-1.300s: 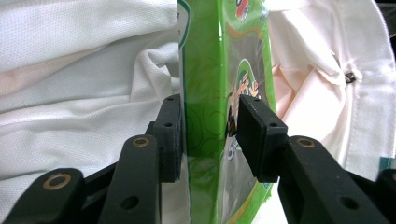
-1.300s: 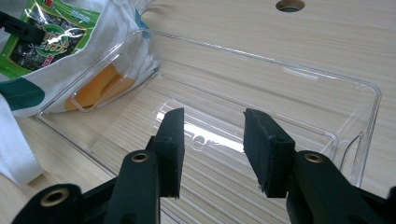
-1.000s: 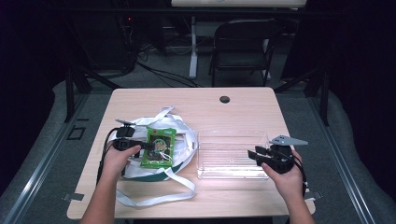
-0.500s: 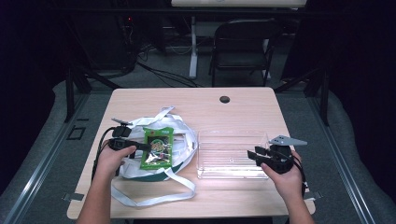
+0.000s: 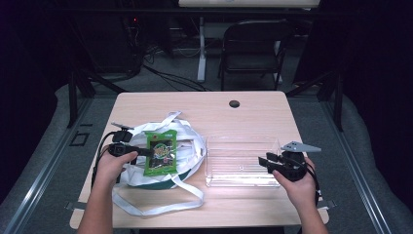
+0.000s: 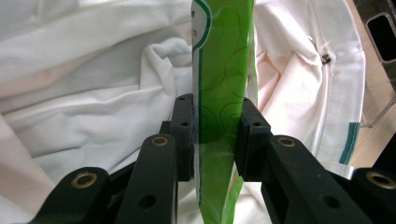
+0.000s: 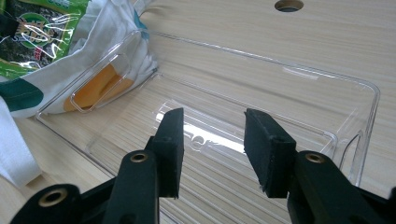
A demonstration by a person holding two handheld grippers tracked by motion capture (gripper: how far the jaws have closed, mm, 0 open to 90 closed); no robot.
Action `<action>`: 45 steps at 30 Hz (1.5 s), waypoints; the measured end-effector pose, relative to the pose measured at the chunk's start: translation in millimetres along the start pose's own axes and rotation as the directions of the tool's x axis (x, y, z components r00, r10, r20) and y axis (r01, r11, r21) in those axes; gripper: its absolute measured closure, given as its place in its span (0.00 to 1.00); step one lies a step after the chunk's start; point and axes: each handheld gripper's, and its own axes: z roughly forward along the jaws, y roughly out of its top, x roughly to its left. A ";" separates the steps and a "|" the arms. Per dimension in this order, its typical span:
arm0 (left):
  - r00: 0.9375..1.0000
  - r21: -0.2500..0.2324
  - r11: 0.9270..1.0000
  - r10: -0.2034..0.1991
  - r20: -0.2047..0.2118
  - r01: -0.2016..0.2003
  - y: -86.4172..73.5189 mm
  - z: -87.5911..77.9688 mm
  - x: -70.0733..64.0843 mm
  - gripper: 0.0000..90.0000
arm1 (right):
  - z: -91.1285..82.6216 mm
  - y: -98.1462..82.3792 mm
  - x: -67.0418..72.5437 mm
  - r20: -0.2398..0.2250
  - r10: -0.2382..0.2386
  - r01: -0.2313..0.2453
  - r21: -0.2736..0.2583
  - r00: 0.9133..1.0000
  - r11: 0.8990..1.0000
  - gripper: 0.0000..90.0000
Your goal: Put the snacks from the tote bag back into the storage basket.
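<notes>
Left of centre in the high view, your left gripper (image 5: 146, 152) is clenched on a green snack packet (image 5: 161, 153): glossy crinkled foil, flat and rectangular, dark printed face up, lying on a white cloth bag (image 5: 187, 141). Jaws have just been closing, with the packet's edge between them. In the left gripper view both black pads press on the packet (image 6: 219, 84), which stands as a thin, shiny, bright green sheet rising up the middle of the frame; soft wrinkled cotton of the bag (image 6: 93, 79) sits behind, with a dark green stripe at lower right. Long flat white straps loop toward the bottom of the high view.

Right of centre sits a clear plastic tray (image 5: 214, 181): rigid, rectangular, rounded corners, see-through to the pale wood-grain table (image 5: 253, 109). Your right gripper (image 5: 265, 162) sits at the tray's right end, jaws parted and grasping nothing; in the right gripper view it (image 7: 212, 135) hovers over the tray's floor (image 7: 299, 88), pads apart.

Your left hand (image 5: 111, 165) wraps the gripper body, forearm coming from bottom left. Your right hand (image 5: 299, 185) comes from bottom right, gripper pointing left.
</notes>
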 end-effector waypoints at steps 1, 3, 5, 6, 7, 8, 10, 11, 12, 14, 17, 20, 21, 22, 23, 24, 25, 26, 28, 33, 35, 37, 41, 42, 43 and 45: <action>1.000 -0.003 1.000 0.000 -0.004 0.000 0.1 -1.2 0.1 0.81 | -0.1 0.0 -0.1 0.001 0.000 0.000 0.000 1.000 1.000 0.65; 1.000 -0.017 1.000 -0.001 -0.004 0.001 0.1 -3.8 0.6 0.81 | -0.1 0.0 0.0 -0.003 0.001 -0.001 -0.002 1.000 1.000 0.64; 1.000 -0.032 0.999 0.001 -0.004 -0.001 0.2 -6.3 0.6 0.81 | 0.0 0.0 0.1 -0.002 0.000 0.000 -0.003 1.000 1.000 0.64; 1.000 -0.040 0.999 0.003 -0.004 -0.003 0.3 -8.1 0.7 0.81 | 0.0 0.0 0.1 0.001 -0.001 0.001 -0.001 1.000 1.000 0.64; 1.000 -0.046 0.999 0.004 -0.004 -0.004 0.4 -8.9 0.6 0.81 | 0.1 0.0 0.2 -0.001 -0.001 0.001 -0.004 1.000 1.000 0.64; 1.000 -0.056 0.998 0.007 -0.007 -0.007 0.6 -11.5 0.1 0.81 | -0.6 0.3 0.2 0.002 -0.008 0.008 -0.002 1.000 1.000 0.64; 1.000 -0.063 0.998 0.006 -0.005 -0.006 0.5 -12.6 -0.1 0.81 | -0.9 0.4 0.4 0.001 -0.009 0.009 -0.003 1.000 1.000 0.64; 1.000 -0.073 0.997 0.005 -0.002 -0.005 0.5 -13.6 -0.1 0.81 | -0.8 0.5 0.6 0.000 -0.009 0.009 -0.004 1.000 1.000 0.64; 1.000 -0.077 0.997 0.006 0.002 -0.006 0.5 -14.7 0.1 0.81 | -0.3 0.2 0.9 0.002 -0.010 0.010 -0.004 1.000 1.000 0.64; 1.000 -0.089 0.996 0.004 0.006 -0.004 0.5 -16.5 0.4 0.81 | -0.1 0.1 1.0 0.004 -0.012 0.012 -0.002 1.000 1.000 0.64; 1.000 -0.102 0.995 0.005 0.007 -0.004 0.6 -19.2 0.5 0.81 | 0.3 0.1 1.3 0.009 -0.018 0.018 -0.006 1.000 1.000 0.63; 1.000 -0.116 0.993 0.006 0.003 -0.006 0.9 -21.3 -0.4 0.81 | 0.3 0.1 1.4 0.023 -0.028 0.028 -0.005 0.999 1.000 0.62; 1.000 -0.118 0.993 0.009 0.001 -0.009 1.1 -22.1 -1.0 0.81 | 0.3 0.1 1.4 0.023 -0.028 0.028 -0.005 0.999 1.000 0.62; 1.000 -0.129 0.992 0.010 0.001 -0.009 1.2 -22.7 -2.0 0.81 | 1.2 0.0 1.6 0.031 -0.049 0.049 -0.007 0.998 0.999 0.62; 1.000 -0.136 0.991 0.016 0.000 -0.016 1.4 -23.3 -2.3 0.81 | 1.2 0.0 1.6 0.031 -0.049 0.049 -0.007 0.998 0.999 0.62; 1.000 -0.140 0.990 0.018 0.004 -0.017 1.6 -24.4 -3.1 0.81 | 1.3 -0.1 1.9 0.036 -0.056 0.056 -0.008 0.998 0.998 0.62; 1.000 -0.150 0.988 0.024 0.005 -0.023 1.8 -25.4 -3.9 0.81 | 1.1 0.0 1.9 0.042 -0.063 0.063 -0.007 0.997 0.998 0.62; 1.000 -0.163 0.986 0.030 0.006 -0.029 2.0 -26.7 -5.4 0.81 | 0.9 0.3 2.3 0.042 -0.065 0.066 -0.014 0.997 0.998 0.62; 0.999 -0.176 0.983 0.050 0.004 -0.049 2.5 -29.0 -7.1 0.81 | 0.7 0.3 2.6 0.043 -0.067 0.068 -0.016 0.997 0.998 0.62; 0.994 -0.215 0.970 0.112 -0.002 -0.110 4.4 -32.9 -16.6 0.81 | 1.5 0.7 4.9 0.047 -0.089 0.090 -0.021 0.995 0.996 0.61; 0.992 -0.228 0.965 0.130 -0.005 -0.127 5.0 -33.7 -19.5 0.81 | 1.9 0.6 5.4 0.049 -0.090 0.091 -0.018 0.995 0.996 0.61; 0.991 -0.236 0.962 0.137 -0.006 -0.134 5.2 -34.0 -21.1 0.81 | 2.0 0.5 5.2 0.051 -0.090 0.091 -0.014 0.995 0.996 0.61; 0.984 -0.241 0.955 0.175 -0.012 -0.173 6.0 -34.4 -26.1 0.81 | 1.9 0.1 4.3 0.044 -0.099 0.099 -0.008 0.994 0.995 0.63; 0.983 -0.241 0.953 0.183 -0.019 -0.182 6.2 -34.3 -27.6 0.81 | 1.7 0.1 4.6 0.042 -0.107 0.108 -0.012 0.993 0.994 0.64; 0.981 -0.246 0.950 0.193 -0.023 -0.192 6.4 -34.0 -29.1 0.81 | 1.6 0.2 5.1 0.042 -0.109 0.109 -0.018 0.993 0.994 0.64; 0.976 -0.259 0.942 0.217 -0.018 -0.214 6.8 -33.7 -32.1 0.81 | 1.1 0.4 5.9 0.039 -0.109 0.110 -0.025 0.993 0.994 0.64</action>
